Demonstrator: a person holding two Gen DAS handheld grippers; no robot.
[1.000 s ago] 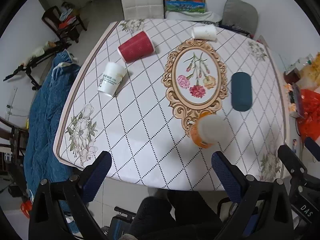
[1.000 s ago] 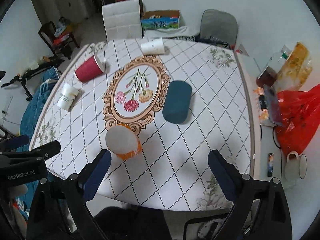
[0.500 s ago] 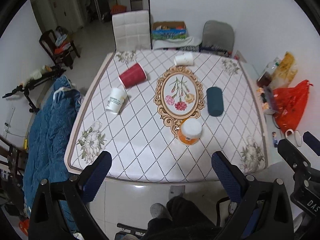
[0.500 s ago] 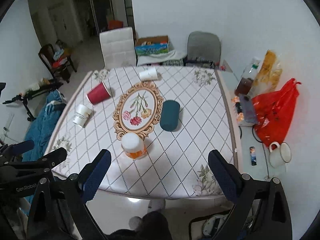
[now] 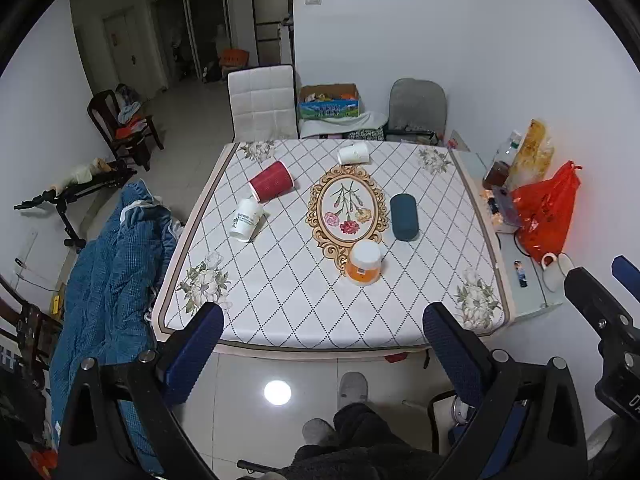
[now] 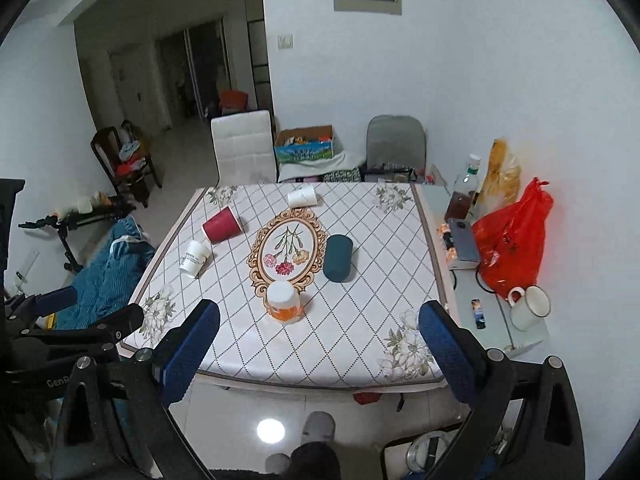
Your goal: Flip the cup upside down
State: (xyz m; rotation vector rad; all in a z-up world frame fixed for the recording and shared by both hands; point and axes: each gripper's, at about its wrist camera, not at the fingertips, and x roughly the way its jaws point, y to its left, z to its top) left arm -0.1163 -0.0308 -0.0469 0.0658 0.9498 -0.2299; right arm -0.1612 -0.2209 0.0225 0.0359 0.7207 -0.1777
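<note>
Your left tool and right tool both held high, side by side, fingers spread wide, nothing gripped, angled downward; your feet visible below.

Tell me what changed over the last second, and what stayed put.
Both grippers, left and right, pulled back and up from the patterned table, which now looks smaller, with the floor in view; both stayed open and empty. The upside-down orange cup, red paper cup, two white paper cups lying sideways and dark teal cup did not move.
</note>
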